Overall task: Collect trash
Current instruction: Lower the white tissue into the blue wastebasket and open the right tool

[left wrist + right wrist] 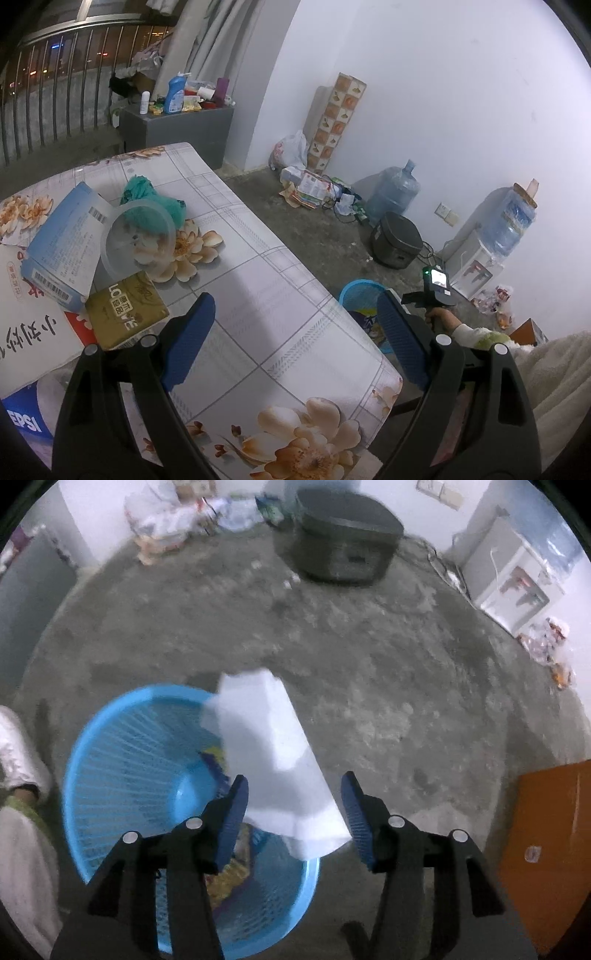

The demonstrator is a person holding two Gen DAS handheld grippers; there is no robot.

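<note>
left gripper point(295, 339): jaws wide apart; right gripper point(293, 805): jaws apart, pointing down

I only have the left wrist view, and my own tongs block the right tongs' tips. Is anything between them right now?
Observer: Yes. A white sheet of paper is between the right tongs. The jaws stand apart and the right pad is clear of it. I cannot tell whether the left pad touches it.
Operator: Is the paper over the blue basket?
Observer: Only partly. Its left edge overlaps the basket's right rim, and the rest shows against the bare concrete floor.
</note>
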